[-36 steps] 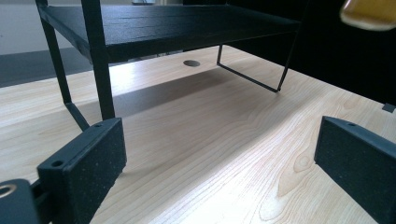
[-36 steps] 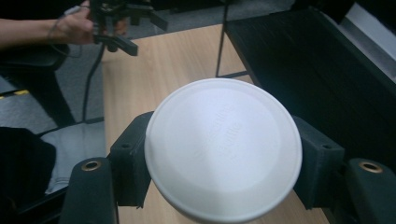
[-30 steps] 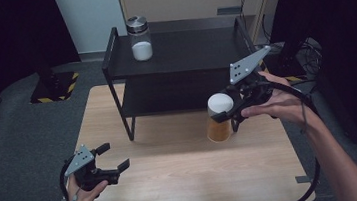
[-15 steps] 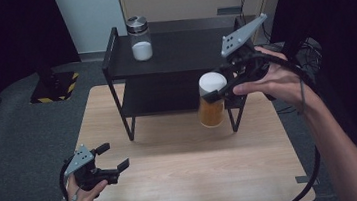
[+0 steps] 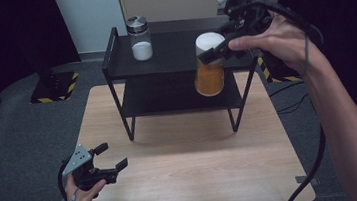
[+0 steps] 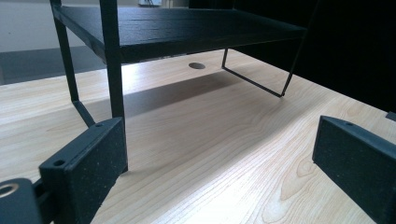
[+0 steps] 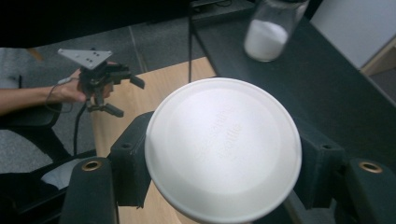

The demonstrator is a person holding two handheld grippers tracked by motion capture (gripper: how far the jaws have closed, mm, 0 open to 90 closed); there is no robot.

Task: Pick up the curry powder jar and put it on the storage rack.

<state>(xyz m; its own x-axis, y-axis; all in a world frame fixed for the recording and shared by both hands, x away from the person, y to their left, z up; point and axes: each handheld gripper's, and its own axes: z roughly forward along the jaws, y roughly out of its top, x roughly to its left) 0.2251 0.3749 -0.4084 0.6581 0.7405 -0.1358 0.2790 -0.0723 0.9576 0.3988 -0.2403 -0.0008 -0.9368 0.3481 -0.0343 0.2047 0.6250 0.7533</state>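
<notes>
My right gripper (image 5: 211, 48) is shut on an orange jar with a white lid (image 5: 209, 69), held in the air at the front right of the black shelf's top deck (image 5: 177, 55). From the right gripper view I look down on the white lid (image 7: 223, 147) clamped between both jaws. A glass jar of white powder (image 5: 140, 38) stands on the top deck at the left, and shows again at the top (image 7: 270, 30). My left gripper (image 5: 109, 158) rests open near the table's front left corner, its jaws apart over bare wood (image 6: 215, 154).
The two-tier black shelf (image 5: 126, 101) stands at the back half of the wooden table (image 5: 199, 168); its legs and lower deck (image 6: 177, 28) rise just ahead of my left gripper. A cable (image 5: 318, 156) hangs from the right gripper past the table's right edge.
My right gripper has lifted the orange jar from table level up and back to the height of the shelf's top deck. The left gripper has stayed put.
</notes>
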